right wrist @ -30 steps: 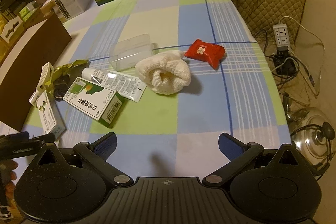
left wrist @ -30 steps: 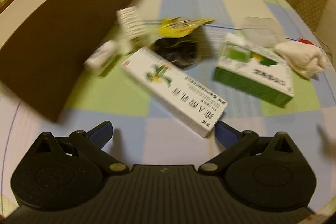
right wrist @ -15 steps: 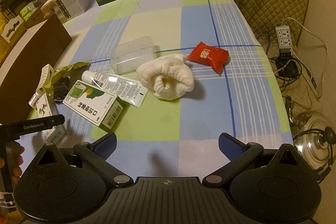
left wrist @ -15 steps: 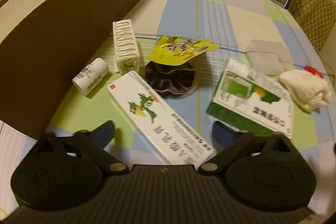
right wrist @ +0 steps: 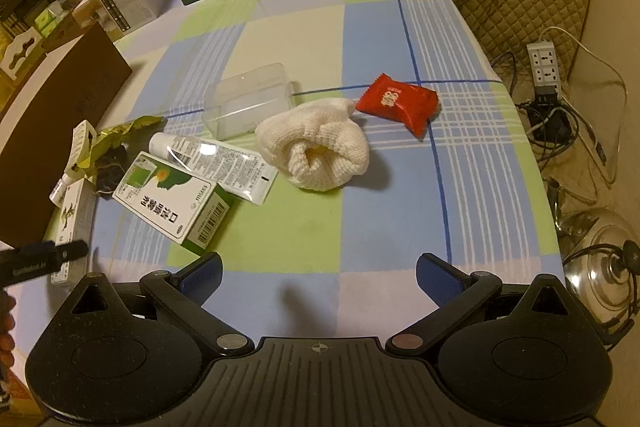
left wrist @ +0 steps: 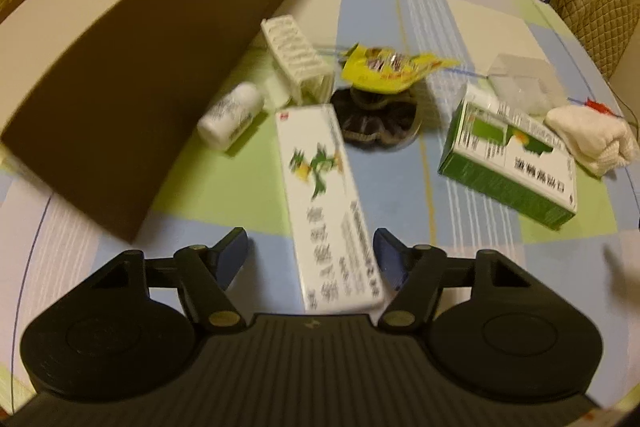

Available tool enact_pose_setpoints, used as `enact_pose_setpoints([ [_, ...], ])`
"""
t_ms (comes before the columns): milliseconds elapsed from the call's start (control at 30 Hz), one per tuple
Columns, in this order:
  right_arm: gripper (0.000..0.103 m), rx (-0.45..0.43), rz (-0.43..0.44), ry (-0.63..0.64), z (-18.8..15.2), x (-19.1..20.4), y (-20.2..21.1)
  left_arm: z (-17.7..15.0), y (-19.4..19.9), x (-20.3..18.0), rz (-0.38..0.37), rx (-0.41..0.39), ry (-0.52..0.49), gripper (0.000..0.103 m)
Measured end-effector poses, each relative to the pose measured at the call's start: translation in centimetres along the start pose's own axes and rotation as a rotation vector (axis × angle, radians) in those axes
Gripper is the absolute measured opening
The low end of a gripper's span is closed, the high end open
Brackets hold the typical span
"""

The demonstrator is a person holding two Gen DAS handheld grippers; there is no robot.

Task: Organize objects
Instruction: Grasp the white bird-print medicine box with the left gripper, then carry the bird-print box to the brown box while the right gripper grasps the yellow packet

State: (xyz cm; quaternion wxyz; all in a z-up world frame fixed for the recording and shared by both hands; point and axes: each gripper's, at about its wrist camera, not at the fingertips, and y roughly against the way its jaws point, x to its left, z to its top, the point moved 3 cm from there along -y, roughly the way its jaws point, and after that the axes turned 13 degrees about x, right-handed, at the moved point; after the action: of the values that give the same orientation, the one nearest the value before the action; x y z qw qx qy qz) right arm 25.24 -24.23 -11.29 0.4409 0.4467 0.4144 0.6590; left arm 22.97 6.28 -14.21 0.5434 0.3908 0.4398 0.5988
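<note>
Left claw [left wrist: 311,253] advanced, jaws apart astride long white box [left wrist: 325,199], lengthwise away, right claw [right wrist: 318,273] released

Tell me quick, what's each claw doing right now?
Left gripper: open, its fingers either side of the long white box, not gripping.
Right gripper: open, holding nothing.

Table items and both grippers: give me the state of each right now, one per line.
left gripper: open, jaws either side of the long white box
long white box: lying flat
right gripper: open, holding nothing
green box: flat, closed
tube: lying, capped
white cloth: bunched up
red packet: sealed, flat
clear container: looks empty
pill bottle: on its side
</note>
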Motion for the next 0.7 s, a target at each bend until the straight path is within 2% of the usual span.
enact_pose_setpoints([
  [233, 0.101, -0.011, 0.008, 0.002, 0.3, 0.5, 0.2, 2.7, -1.6, -0.8, 0.024, 0.005, -0.022, 0.064],
  [333, 0.101, -0.02, 0.014, -0.008, 0.5, 0.6, 0.3, 3.1, -2.0, -0.8, 0.021, -0.001, -0.022, 0.05],
  [367, 0.101, -0.025, 0.018, -0.008, 0.6, 0.7, 0.3, 3.1, -2.0, -0.8, 0.02, -0.006, -0.03, 0.038],
  [400, 0.101, -0.028, 0.022, -0.007, 0.7, 0.9, 0.3, 3.1, -1.9, -0.8, 0.017, -0.009, -0.036, 0.036],
  [533, 0.099, -0.049, 0.058, 0.021, 1.5, 2.2, 0.5, 2.8, -1.6, -0.3, 0.014, -0.005, -0.036, 0.035],
  [600, 0.089, -0.062, 0.085, 0.038, 2.0, 3.0, 0.5, 2.5, -0.8, -0.1, -0.004, -0.003, -0.032, 0.035],
  [700, 0.084, -0.079, 0.143, 0.052, 3.0, 4.4, 0.5, 2.2, 1.4, 0.2, -0.022, -0.027, -0.042, 0.035],
])
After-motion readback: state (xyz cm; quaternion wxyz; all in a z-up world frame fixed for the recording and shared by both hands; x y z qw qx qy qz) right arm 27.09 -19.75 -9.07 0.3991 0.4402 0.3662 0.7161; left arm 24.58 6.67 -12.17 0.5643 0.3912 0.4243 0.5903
